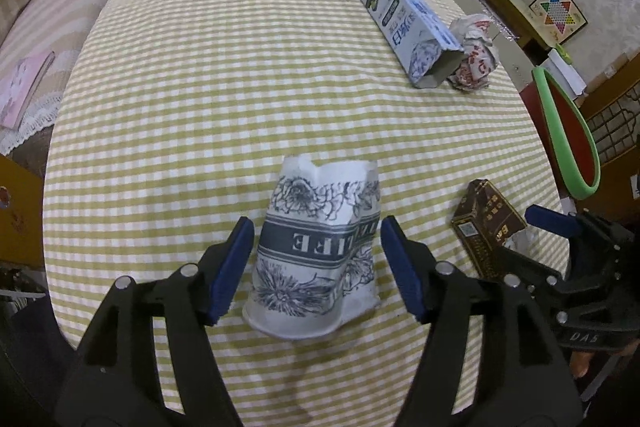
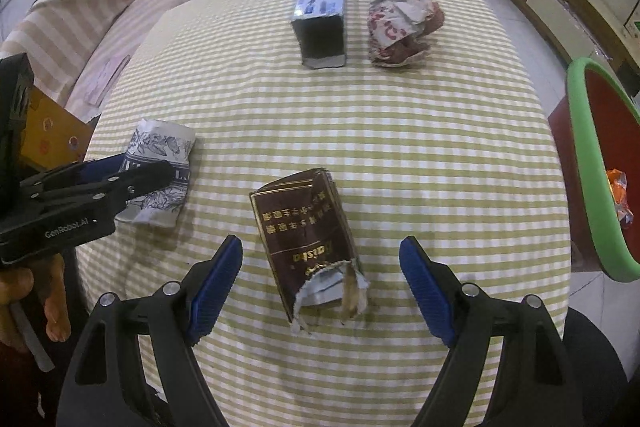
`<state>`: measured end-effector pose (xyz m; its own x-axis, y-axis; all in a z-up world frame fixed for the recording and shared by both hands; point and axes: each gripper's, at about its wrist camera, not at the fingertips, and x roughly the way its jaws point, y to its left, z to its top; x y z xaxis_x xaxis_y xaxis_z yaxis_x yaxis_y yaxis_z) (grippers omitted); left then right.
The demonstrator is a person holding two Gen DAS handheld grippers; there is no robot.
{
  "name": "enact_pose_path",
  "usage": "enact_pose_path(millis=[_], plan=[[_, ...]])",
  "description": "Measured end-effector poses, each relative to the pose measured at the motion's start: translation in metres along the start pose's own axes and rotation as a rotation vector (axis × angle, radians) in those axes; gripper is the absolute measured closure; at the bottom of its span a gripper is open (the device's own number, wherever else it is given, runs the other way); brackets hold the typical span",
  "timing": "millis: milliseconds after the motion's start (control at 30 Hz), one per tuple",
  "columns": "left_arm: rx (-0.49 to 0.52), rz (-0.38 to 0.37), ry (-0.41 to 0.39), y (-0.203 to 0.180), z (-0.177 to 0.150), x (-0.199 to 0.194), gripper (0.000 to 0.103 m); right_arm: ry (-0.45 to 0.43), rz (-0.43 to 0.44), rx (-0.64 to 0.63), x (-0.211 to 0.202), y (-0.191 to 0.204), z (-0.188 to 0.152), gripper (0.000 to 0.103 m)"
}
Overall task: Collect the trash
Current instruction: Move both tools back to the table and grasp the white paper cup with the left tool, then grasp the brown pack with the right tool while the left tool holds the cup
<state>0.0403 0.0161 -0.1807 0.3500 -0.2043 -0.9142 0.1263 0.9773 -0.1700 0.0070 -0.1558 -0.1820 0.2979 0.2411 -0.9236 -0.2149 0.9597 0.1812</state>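
Bin (image 2: 580, 163) at table's 3 o'clock edge holds one orange wrapper (image 2: 619, 195); four pieces left on table (image 2: 400, 147)

Blue carton (image 2: 322, 13), crumpled wrapper (image 2: 402, 21) at 12 o'clock, untouched

Left gripper (image 1: 316, 263) jaws apart, straddling crushed paper cup (image 1: 316, 247), no grip

Right gripper (image 2: 320, 287) jaws apart around torn brown box (image 2: 310, 247), pads clear

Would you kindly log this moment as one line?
left claw: open around paper cup | right claw: open around brown box

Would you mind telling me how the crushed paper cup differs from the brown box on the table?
The paper cup is white with dark floral print; the brown box is dark with gold lettering. The cup is squashed flat; the box keeps its block shape, though one end is torn open. Both lie on the checked tablecloth, each between open jaws.
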Motion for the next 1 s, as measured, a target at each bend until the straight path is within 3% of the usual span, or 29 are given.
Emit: enact_pose_path(millis=[33, 100, 200, 667, 733, 767, 1000], plan=[[0.001, 0.000, 0.003, -0.001, -0.001, 0.001, 0.041, 0.001, 0.001, -0.003, 0.001, 0.002, 0.001, 0.025], [0.009, -0.003, 0.007, -0.002, -0.003, 0.003, 0.053, 0.001, 0.005, -0.001, 0.003, 0.005, 0.002, 0.025], [0.018, -0.015, -0.009, -0.003, -0.004, 0.001, 0.059, 0.003, 0.013, 0.001, 0.003, 0.006, 0.003, 0.028], [-0.019, -0.004, -0.103, 0.006, 0.009, -0.037, 0.060, -0.001, 0.022, 0.019, 0.007, 0.006, 0.007, 0.030], [-0.012, 0.003, -0.124, 0.004, 0.011, -0.045, 0.060, 0.003, 0.021, 0.016, 0.009, 0.006, 0.005, 0.043], [-0.010, 0.003, -0.138, 0.003, 0.012, -0.051, 0.060, 0.005, 0.020, 0.018, 0.009, 0.006, 0.004, 0.055], [0.018, -0.008, -0.205, -0.012, 0.021, -0.074, 0.060, -0.051, 0.058, 0.066, -0.008, 0.001, -0.003, 0.058]])
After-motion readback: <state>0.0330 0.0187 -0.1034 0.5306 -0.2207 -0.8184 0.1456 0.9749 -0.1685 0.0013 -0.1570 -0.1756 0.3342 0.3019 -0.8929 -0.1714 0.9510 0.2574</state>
